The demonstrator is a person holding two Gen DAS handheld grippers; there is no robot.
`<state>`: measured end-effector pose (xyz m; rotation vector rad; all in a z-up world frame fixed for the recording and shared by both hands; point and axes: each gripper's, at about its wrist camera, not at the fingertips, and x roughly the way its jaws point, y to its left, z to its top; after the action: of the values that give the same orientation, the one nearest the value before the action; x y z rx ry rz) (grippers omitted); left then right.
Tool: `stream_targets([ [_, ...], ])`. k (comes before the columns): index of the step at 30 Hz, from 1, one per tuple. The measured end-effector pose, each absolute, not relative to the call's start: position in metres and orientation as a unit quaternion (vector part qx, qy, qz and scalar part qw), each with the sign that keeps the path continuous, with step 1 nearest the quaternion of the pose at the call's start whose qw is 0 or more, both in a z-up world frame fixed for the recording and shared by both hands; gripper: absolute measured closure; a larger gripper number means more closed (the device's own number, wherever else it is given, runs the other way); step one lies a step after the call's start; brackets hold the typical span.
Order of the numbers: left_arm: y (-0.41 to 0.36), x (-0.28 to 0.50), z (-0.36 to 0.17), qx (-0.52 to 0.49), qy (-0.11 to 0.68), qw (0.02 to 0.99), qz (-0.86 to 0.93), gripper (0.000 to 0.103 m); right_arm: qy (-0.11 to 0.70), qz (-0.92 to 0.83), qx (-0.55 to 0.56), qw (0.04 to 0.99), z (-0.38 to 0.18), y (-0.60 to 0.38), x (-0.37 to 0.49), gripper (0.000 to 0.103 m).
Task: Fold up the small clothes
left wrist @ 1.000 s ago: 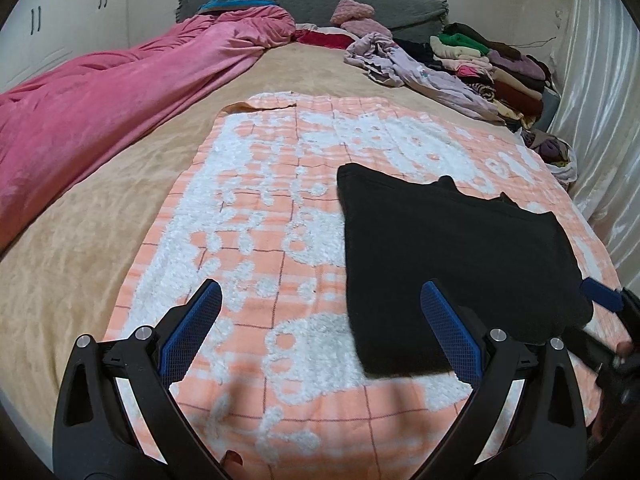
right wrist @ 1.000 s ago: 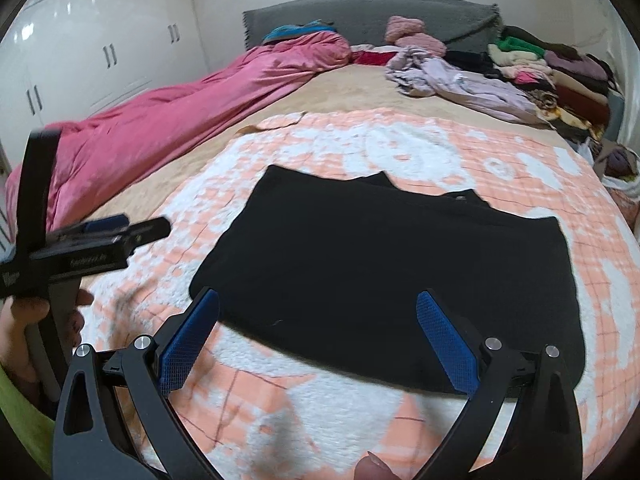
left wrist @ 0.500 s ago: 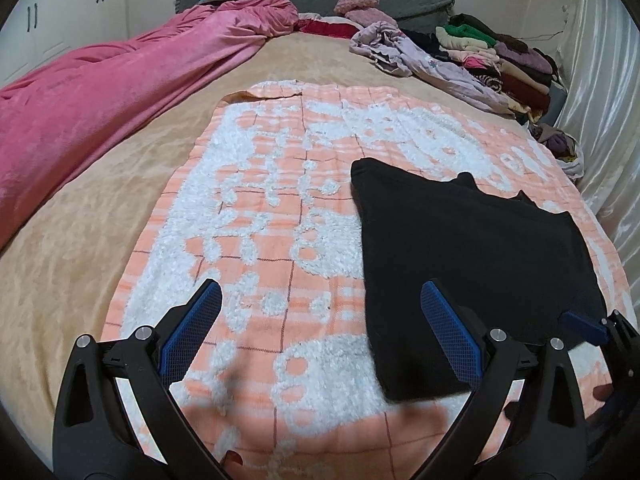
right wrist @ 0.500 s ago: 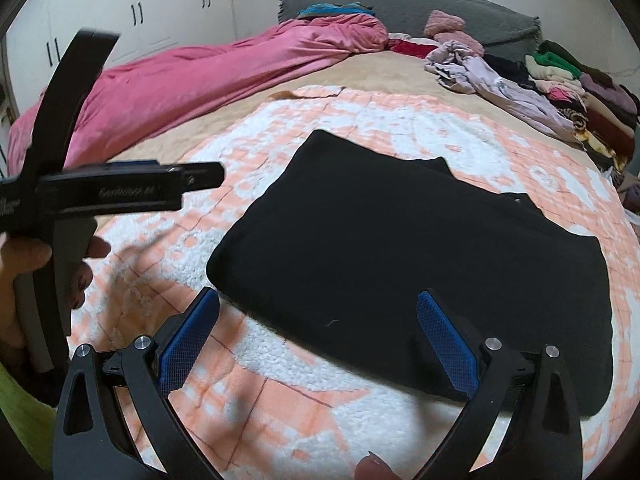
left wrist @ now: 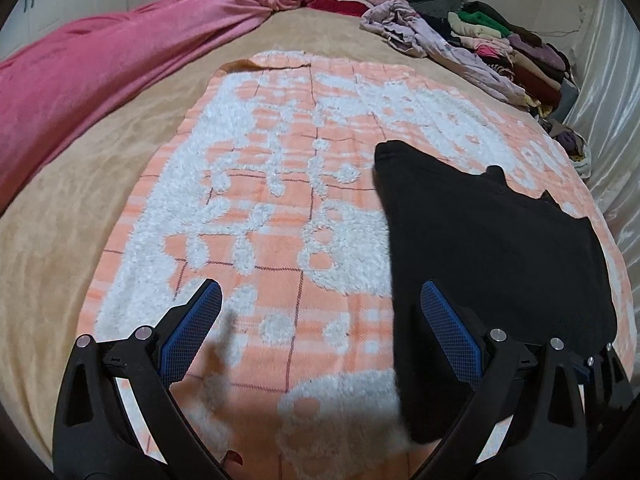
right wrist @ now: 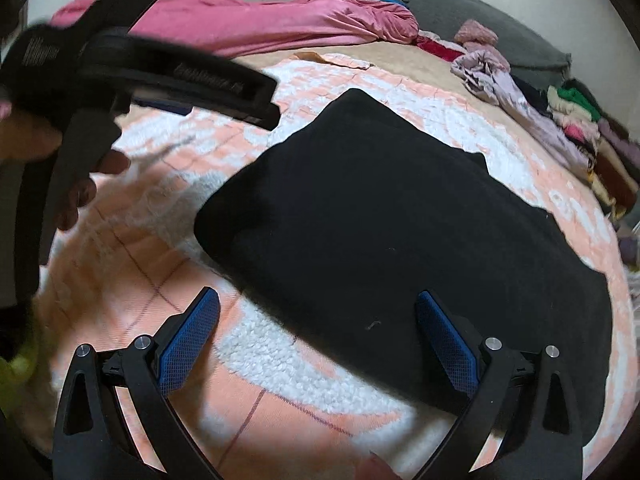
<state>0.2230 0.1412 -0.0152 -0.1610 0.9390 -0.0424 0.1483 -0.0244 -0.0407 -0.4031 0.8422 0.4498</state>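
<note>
A black piece of clothing [right wrist: 392, 240] is lying flat on an orange and white blanket [left wrist: 280, 208] that is covering the bed. The left gripper [left wrist: 320, 316] is hanging over the blanket with its blue fingers [left wrist: 192, 328] spread wide apart, and it is holding nothing. Its right finger is sitting over the near left edge of the black clothing. The right gripper [right wrist: 318, 322] is also wide open and holding nothing (its blue fingers are reaching over the near edge of the black cloth). A hand [right wrist: 76, 168] is gripping the left gripper's handle. A pink quilt [left wrist: 120, 40] is lying along the left of the bed, and a pile of clothes [left wrist: 500, 44] is sitting at the far right.
</note>
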Motion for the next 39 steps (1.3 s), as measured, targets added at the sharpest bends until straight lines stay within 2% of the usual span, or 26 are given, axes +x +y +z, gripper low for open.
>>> stream_targets([
  [14,0.139,0.255,-0.019,-0.100,0.468,0.877,-0.038,0.010,0.350,0.182,-0.263,0.880,-0.056,-0.004,0.164,0.004],
  [18,0.129,0.270,-0.014,-0.104,0.470,0.875,-0.057,0.010,0.333,0.180,-0.246,0.893,-0.050,-0.013,0.165,0.010],
  [19,0.125,0.275,-0.014,-0.107,0.473,0.872,-0.066,0.010,0.329,0.184,-0.240,0.895,-0.047,-0.014,0.164,0.020],
  [21,0.121,0.284,-0.015,-0.123,0.483,0.863,-0.087,0.010,0.321,0.192,-0.227,0.899,-0.042,-0.019,0.161,0.030],
  [23,0.117,0.291,-0.018,-0.135,0.493,0.854,-0.101,0.010,0.314,0.199,-0.212,0.904,-0.037,-0.023,0.160,0.051],
  [24,0.114,0.296,-0.022,-0.137,0.500,0.849,-0.104,0.010,0.314,0.204,-0.201,0.905,-0.035,-0.027,0.161,0.054],
  [26,0.111,0.299,-0.026,-0.139,0.507,0.844,-0.106,0.010,0.317,0.215,-0.184,0.905,-0.032,-0.030,0.161,0.078],
  [28,0.108,0.301,-0.032,-0.148,0.515,0.836,-0.117,0.010,0.324,0.232,-0.167,0.902,-0.030,-0.034,0.164,0.086],
  [29,0.106,0.301,-0.034,-0.149,0.516,0.835,-0.118,0.010,0.327,0.239,-0.161,0.900,-0.029,-0.035,0.164,0.090],
  [34,0.102,0.301,-0.036,-0.139,0.517,0.836,-0.121,0.011,0.346,0.261,-0.113,0.894,-0.027,-0.046,0.170,0.092],
  [39,0.095,0.301,-0.036,-0.130,0.519,0.835,-0.130,0.023,0.348,0.266,-0.092,0.894,-0.026,-0.048,0.170,0.092],
])
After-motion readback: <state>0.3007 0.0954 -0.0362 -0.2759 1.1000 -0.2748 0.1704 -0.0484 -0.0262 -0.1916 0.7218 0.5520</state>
